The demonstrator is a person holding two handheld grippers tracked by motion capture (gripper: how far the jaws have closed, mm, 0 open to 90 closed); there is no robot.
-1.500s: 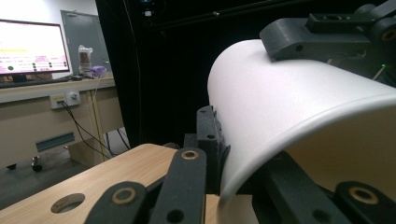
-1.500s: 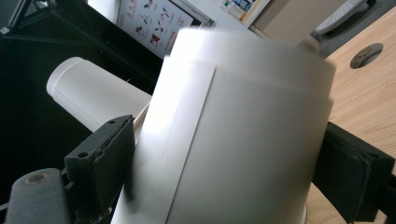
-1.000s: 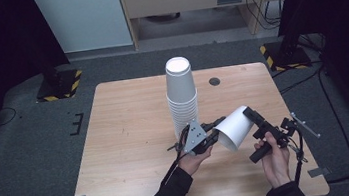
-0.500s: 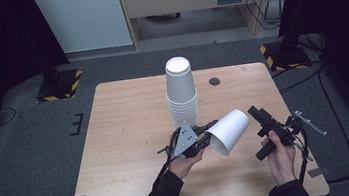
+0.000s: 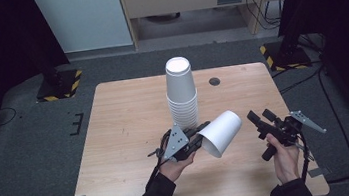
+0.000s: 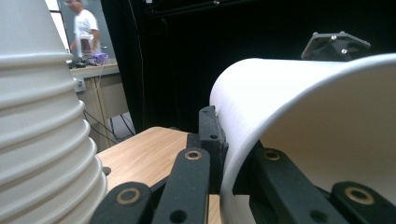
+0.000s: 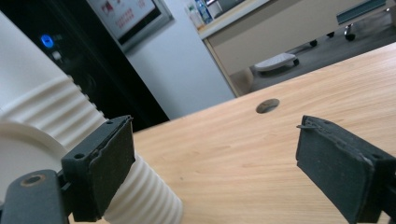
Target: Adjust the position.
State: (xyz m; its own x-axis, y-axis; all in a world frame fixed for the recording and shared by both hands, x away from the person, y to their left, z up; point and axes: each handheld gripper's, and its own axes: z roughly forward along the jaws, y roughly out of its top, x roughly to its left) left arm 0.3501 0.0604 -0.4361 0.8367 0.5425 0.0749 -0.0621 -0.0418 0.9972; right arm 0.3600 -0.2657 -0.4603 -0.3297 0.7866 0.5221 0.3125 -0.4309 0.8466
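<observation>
Left hand-held gripper (image 5: 201, 136), lower centre of the high view: clenched on the rim wall of a single white cup (image 5: 221, 133), one jaw inside, one outside. Cup lying tilted, long axis running up-right, closed base toward the right hand-held gripper (image 5: 257, 117), mouth down-left. Right hand-held gripper just beside, jaws spread wide, grasping nothing. Behind, upside-down cup stack (image 5: 181, 94) on the table (image 5: 124, 114).

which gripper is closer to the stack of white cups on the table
Left. The left gripper, shut on the rim of a single cup, sits just in front of the cup stack. The right gripper, jaws open, is farther off to the stack's right.
</observation>
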